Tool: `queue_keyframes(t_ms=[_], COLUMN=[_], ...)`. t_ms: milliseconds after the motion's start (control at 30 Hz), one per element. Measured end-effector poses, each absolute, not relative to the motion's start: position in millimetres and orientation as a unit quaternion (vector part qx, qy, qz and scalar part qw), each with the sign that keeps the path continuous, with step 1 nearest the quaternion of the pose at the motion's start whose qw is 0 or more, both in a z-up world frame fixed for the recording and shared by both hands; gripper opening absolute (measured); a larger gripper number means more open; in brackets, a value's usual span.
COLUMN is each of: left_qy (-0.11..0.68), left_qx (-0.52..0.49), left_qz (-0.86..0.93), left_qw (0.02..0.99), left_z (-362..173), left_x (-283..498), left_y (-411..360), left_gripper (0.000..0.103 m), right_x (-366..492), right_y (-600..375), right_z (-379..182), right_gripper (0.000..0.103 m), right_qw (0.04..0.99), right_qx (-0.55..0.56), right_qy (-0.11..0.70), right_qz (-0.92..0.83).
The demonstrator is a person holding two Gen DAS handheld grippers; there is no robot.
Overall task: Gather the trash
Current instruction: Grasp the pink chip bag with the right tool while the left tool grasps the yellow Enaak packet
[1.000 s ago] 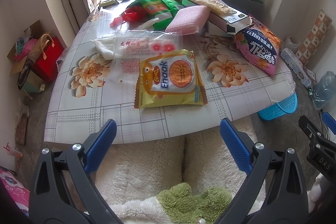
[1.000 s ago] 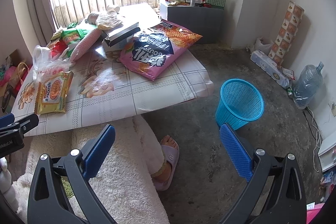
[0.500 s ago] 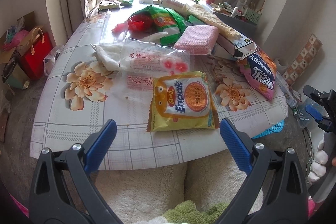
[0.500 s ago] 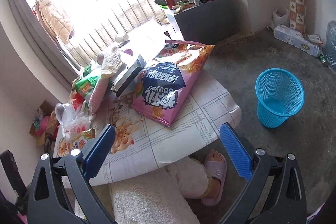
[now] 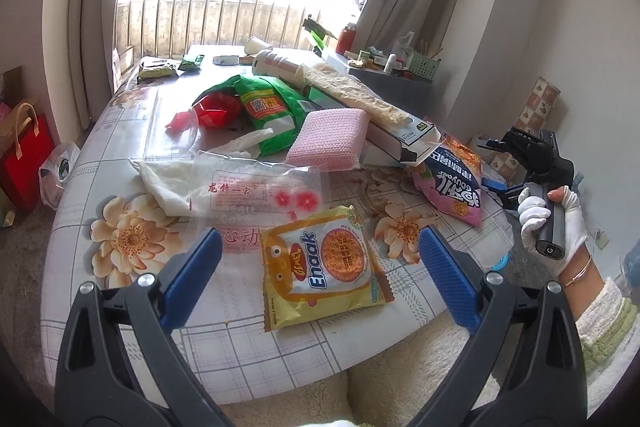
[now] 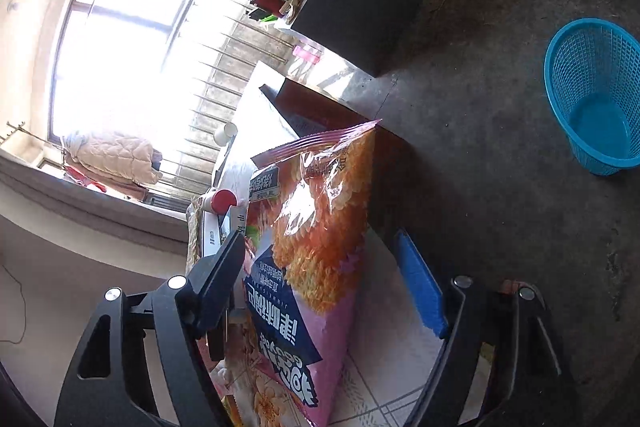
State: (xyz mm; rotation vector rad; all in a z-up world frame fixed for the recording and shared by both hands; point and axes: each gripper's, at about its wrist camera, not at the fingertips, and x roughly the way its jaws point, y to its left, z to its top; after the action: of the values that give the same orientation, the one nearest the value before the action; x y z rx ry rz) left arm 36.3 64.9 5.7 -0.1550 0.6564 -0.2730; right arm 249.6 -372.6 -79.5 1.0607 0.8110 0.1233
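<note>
While its jaws are closing around the pink snack bag [image 6: 316,267] without yet pressing it, the right gripper [image 6: 320,267] is straddling that bag at the bench [image 5: 248,343] edge. The left gripper [image 5: 316,263] is hovering wide open, empty, above the yellow noodle packet [image 5: 324,263]. A blue basket [image 6: 596,99] is standing on the floor, well apart.

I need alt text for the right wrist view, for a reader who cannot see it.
The right gripper straddles a pink snack bag lying on the table, jaws closing but not yet pressing it. A blue basket stands on the floor beyond.
</note>
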Motion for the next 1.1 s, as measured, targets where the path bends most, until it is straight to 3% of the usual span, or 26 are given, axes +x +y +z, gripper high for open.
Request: queue_keyframes(t_ms=[133,200,300,533,667,867,967,1100], left_qy=[0.333,0.341,0.352,0.38,0.407,0.452,0.448,0.447], left_qx=[-0.072,-0.072,-0.066,-0.058,-0.063,-0.112,-0.109,-0.102], left_qz=[-0.145,-0.145,-0.146,-0.129,-0.103,-0.088,-0.088,-0.081], left_qw=[0.929,0.926,0.922,0.914,0.905,0.88,0.883,0.885], left_z=[1,-5,-11,-21,-31,-54,-55,-56], left_x=[42,46,52,57,63,80,79,78], left_y=[57,55,51,55,61,77,78,75], left_gripper=[0.095,0.095,0.095,0.095,0.093,0.056,0.045,0.025], right_x=[254,251,239,188,172,156,154,152], right_y=[-368,-364,-364,-365,-352,-341,-336,-321], right_z=[-81,-75,-74,-72,-89,-106,-105,-106], right_gripper=[0.04,0.014,0.01,0.009,0.017,0.031,0.039,0.04], right_qw=[0.783,0.787,0.783,0.769,0.742,0.715,0.711,0.702], right_qx=[0.49,0.481,0.484,0.498,0.516,0.55,0.552,0.551], right_qy=[0.375,0.376,0.379,0.384,0.407,0.402,0.402,0.411], right_qz=[0.075,0.084,0.097,0.116,0.132,0.154,0.168,0.188])
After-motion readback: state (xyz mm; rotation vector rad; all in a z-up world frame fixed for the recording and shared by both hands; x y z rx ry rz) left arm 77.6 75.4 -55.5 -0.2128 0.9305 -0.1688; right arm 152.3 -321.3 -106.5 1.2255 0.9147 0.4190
